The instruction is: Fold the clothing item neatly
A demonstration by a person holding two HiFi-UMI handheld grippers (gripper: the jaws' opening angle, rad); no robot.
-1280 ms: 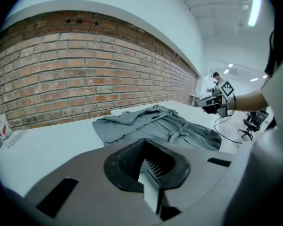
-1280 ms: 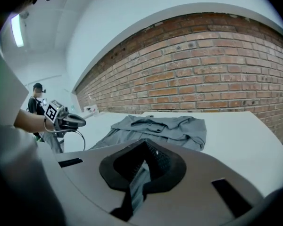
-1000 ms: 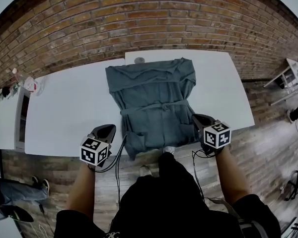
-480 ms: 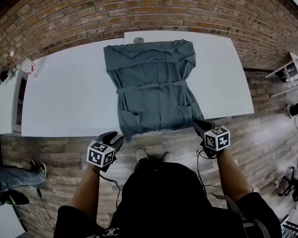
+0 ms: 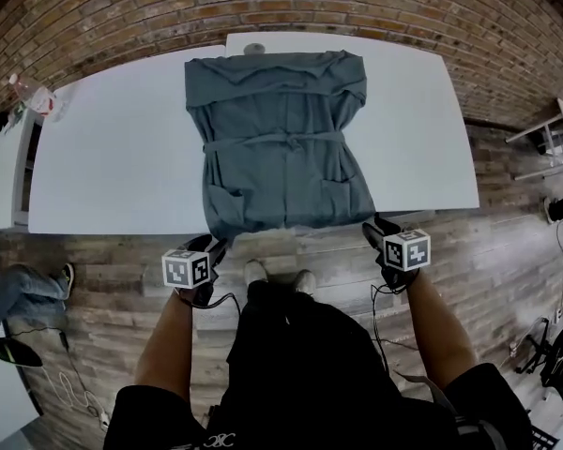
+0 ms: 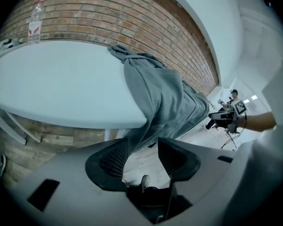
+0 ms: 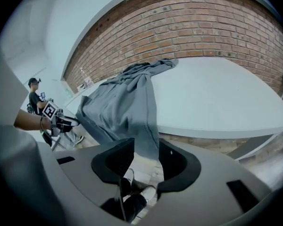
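**Head view: garment spread out, no fold made**

Head view: the grey garment [image 5: 281, 143] lies open on the white desk [image 5: 113, 157], its hem hanging over the near edge. You have yet to make every fold.

Left gripper view: the left gripper [image 6: 141, 149] has just been opening. Its jaws stand spread, with a hem corner at their mouth, unpinched.

Right gripper view: the right gripper [image 7: 146, 152] has likewise just been opening, and the other hem corner hangs loose between its jaws.

The person is wearing a black short-sleeved top [image 5: 300, 382] and pale shoes [image 5: 255, 271]; the left tongs [image 5: 214, 246] and right tongs [image 5: 369, 226] are each carrying a black-and-white marker cube [image 5: 186, 270] and trailing black cables [image 5: 373, 298].
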